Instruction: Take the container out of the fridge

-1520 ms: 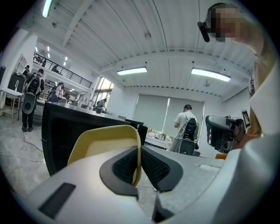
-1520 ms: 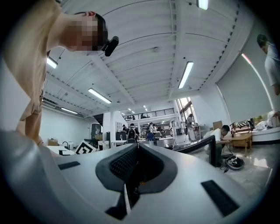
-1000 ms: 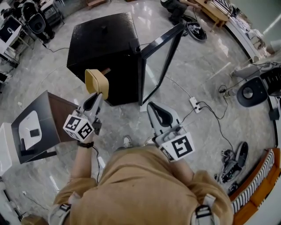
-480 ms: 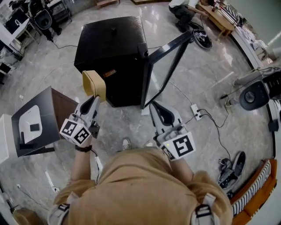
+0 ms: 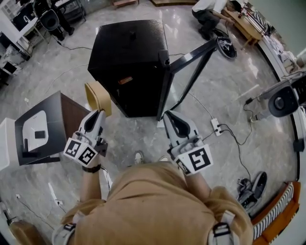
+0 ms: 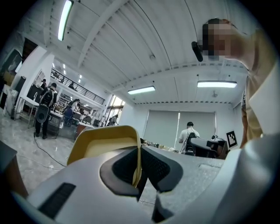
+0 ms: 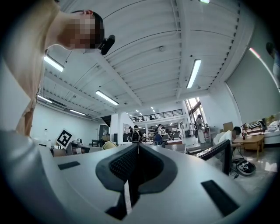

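One tan container [image 5: 98,97] is outside the one black fridge [image 5: 129,57], in the air near its front left corner, and the fridge's single door [image 5: 191,55] stands open. There are two grippers. The left gripper [image 5: 97,115] pinches the container's wall between its jaws, and the right gripper [image 5: 168,116] has its jaws pressed together on nothing. The head view does not show the fridge's inside. In the left gripper view the jaws cover the container's lower part.

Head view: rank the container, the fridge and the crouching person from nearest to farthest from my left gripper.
1. container, clamped in the left gripper, at its tips.
2. fridge, just ahead, slightly right.
3. crouching person, far beyond, upper right.
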Demonstrator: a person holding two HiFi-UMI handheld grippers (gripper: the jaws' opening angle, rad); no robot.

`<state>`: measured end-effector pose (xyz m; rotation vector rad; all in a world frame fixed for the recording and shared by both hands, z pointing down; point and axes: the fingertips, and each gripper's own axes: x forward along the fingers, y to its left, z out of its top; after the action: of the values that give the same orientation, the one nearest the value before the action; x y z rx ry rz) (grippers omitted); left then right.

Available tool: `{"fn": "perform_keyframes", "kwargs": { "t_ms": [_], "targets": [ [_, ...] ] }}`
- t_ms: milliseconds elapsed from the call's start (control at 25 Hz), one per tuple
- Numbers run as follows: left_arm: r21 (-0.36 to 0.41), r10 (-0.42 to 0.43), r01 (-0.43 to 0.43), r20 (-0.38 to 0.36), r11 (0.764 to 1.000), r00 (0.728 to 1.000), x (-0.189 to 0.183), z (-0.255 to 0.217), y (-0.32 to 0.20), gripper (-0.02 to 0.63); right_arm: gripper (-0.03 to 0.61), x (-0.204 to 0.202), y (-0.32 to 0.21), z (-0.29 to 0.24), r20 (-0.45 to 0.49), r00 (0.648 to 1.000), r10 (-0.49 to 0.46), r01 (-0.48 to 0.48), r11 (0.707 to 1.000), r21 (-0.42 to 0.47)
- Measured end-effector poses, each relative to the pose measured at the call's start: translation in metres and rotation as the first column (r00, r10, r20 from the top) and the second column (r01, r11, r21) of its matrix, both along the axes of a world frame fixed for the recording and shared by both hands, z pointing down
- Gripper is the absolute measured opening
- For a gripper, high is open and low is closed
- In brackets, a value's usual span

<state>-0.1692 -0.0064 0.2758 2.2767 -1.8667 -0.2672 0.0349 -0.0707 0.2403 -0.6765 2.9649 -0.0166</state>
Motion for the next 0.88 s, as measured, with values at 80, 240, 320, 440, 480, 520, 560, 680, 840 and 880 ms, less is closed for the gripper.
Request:
{"fn": "perform_keyframes", "kwargs": {
  "t_ms": [80,240,320,440,480,520,560,680,840,880],
  "targets": [
    [0.003,-0.017,0.017,0.000,1.000,1.000,-0.004,-0.003,0.005,0.023,0.005,-0.003,-0.001,-0.001,0.000,1.000,-0.005,0.005,1.000,-0.002],
    [-0.001,-0.034,0.034,0.018,0.999,0.999,-0.009,-0.004,0.015,0.023,0.005,-0.006,-0.004,-0.002,0.004,1.000,-0.006,0.006,1.000,-0.001],
    [0.003,-0.044,0.044,0.022,0.999,0.999,-0.012,-0.005,0.019,0.023,0.005,-0.007,-0.006,-0.001,0.004,1.000,-0.004,0.004,1.000,-0.008],
    [0.005,-0.065,0.064,0.041,0.998,0.997,-0.019,-0.006,0.022,0.023,0.005,-0.011,-0.008,-0.002,-0.007,1.000,-0.002,0.002,1.000,-0.006],
    [0.007,-0.069,0.069,0.042,0.998,0.997,-0.022,-0.007,0.023,0.023,0.005,-0.012,-0.009,-0.004,-0.009,1.000,-0.002,0.002,1.000,0.000],
    [0.011,-0.073,0.073,0.039,0.997,0.997,-0.024,-0.008,0.024,0.023,0.005,-0.014,-0.010,-0.006,-0.010,1.000,-0.002,0.002,1.000,0.007],
    [0.017,-0.076,0.075,0.036,0.997,0.996,-0.025,-0.010,0.024,0.023,0.005,-0.015,-0.011,-0.008,-0.011,1.000,-0.002,0.002,1.000,0.014],
    [0.035,-0.081,0.080,0.030,0.996,0.996,-0.027,-0.014,0.028,0.023,0.005,-0.015,-0.012,-0.009,-0.015,1.000,0.002,-0.002,1.000,0.016],
    [0.057,-0.093,0.091,0.025,0.994,0.995,-0.029,-0.021,0.035,0.023,0.005,-0.018,-0.012,-0.011,-0.012,1.000,0.001,-0.001,1.000,0.023],
    [0.061,-0.097,0.095,0.024,0.994,0.995,-0.030,-0.022,0.037,0.023,0.005,-0.020,-0.012,-0.013,-0.012,1.000,-0.002,0.002,1.000,0.031]
  ]
}}
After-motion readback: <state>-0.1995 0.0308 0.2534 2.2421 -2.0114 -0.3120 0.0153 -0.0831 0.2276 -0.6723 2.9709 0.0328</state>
